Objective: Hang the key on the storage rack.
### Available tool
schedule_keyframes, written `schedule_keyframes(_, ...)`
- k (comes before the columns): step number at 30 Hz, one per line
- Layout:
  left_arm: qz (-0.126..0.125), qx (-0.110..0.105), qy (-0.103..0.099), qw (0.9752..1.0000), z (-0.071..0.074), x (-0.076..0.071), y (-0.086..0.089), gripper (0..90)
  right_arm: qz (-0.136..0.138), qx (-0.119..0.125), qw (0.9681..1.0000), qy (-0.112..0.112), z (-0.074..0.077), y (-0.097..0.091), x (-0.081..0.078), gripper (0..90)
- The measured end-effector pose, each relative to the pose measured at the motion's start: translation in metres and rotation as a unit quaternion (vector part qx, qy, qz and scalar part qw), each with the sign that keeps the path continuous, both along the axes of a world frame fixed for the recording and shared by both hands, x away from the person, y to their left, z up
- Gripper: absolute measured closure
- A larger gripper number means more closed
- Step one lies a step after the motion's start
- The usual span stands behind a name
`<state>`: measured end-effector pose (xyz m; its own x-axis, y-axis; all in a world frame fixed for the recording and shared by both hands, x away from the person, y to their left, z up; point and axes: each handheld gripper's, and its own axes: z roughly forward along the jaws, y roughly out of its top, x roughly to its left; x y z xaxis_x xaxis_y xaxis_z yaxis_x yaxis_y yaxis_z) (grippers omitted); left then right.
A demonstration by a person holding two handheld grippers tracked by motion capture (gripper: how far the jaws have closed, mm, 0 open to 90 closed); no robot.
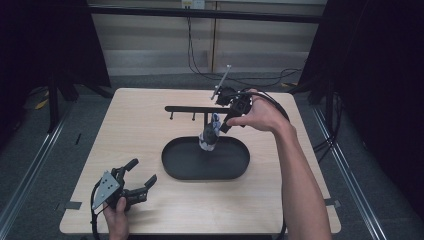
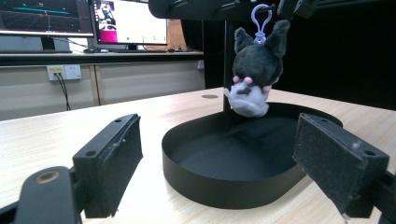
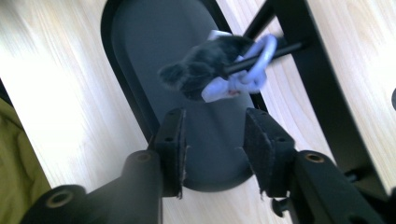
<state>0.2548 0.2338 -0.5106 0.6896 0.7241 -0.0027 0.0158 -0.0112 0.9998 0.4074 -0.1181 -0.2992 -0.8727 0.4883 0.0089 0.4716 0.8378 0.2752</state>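
A dark grey and white plush toy (image 1: 209, 136) (image 2: 254, 70) (image 3: 205, 72) hangs by a lilac clip (image 2: 260, 18) (image 3: 259, 58) from a peg of the black stand's crossbar (image 1: 192, 109) (image 3: 322, 79). It dangles above a black oval tray (image 1: 172, 167) (image 2: 224, 186) (image 3: 154, 42). My right gripper (image 1: 226, 122) (image 3: 214, 126) is open just short of the toy, with nothing between its jaws. My left gripper (image 1: 144, 171) (image 2: 219, 128) rests wide open on the table near the front left corner, pointing at the tray.
The light wooden table (image 1: 140, 130) carries the tray and stand in its middle. Monitors (image 2: 126, 21) stand on a desk (image 2: 93, 55) beyond the table in the left gripper view. Cables (image 1: 200, 65) lie on the floor behind the table, and dark curtains (image 1: 380, 75) flank it.
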Motion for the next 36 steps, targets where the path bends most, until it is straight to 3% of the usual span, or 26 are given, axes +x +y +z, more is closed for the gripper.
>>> schedule_keyframes(6, 0.000, 0.000, 0.000, 1.0000, 0.000, 0.000, 0.000, 15.3, -0.004, 0.056, 0.9984, -0.007, 0.000, -0.003, -0.012, 51.7)
schedule_keyframes(12, 0.000, 0.000, 0.000, 1.0000, 0.000, 0.000, 0.000, 15.3, -0.011, 0.093, 0.9953, -0.023, -0.007, -0.007, -0.026, 39.0)
schedule_keyframes(14, 0.001, 0.000, -0.001, 1.0000, 0.000, 0.000, 0.000, 15.3, -0.017, 0.094, 0.9952, -0.021, -0.011, -0.008, -0.028, 35.0)
schedule_keyframes(18, 0.000, 0.000, 0.000, 1.0000, 0.000, 0.000, 0.000, 15.3, -0.016, 0.130, 0.9910, -0.027, -0.019, -0.012, -0.036, 28.2)
schedule_keyframes(25, 0.001, -0.001, 0.000, 1.0000, 0.000, 0.000, 0.000, 15.3, -0.035, 0.156, 0.9863, -0.041, -0.032, -0.017, -0.051, 17.8)
schedule_keyframes(28, 0.001, 0.000, -0.001, 1.0000, 0.000, 0.000, 0.000, 15.3, -0.025, 0.173, 0.9826, -0.062, -0.040, -0.022, -0.058, 14.6)
schedule_keyframes(32, 0.001, 0.000, -0.001, 1.0000, 0.000, 0.000, 0.000, 15.3, -0.033, 0.214, 0.9718, -0.093, -0.050, -0.028, -0.069, 14.6)
schedule_keyframes(33, 0.001, 0.000, -0.001, 1.0000, 0.000, 0.000, 0.000, 15.3, -0.046, 0.227, 0.9669, -0.106, -0.057, -0.031, -0.076, 14.8)
schedule_keyframes(34, 0.001, 0.000, -0.001, 1.0000, 0.000, 0.000, 0.000, 15.3, -0.046, 0.227, 0.9669, -0.106, -0.057, -0.031, -0.076, 14.8)
schedule_keyframes(36, 0.001, 0.000, -0.001, 1.0000, 0.000, 0.000, 0.000, 15.3, -0.052, 0.241, 0.9614, -0.123, -0.065, -0.033, -0.082, 17.0)
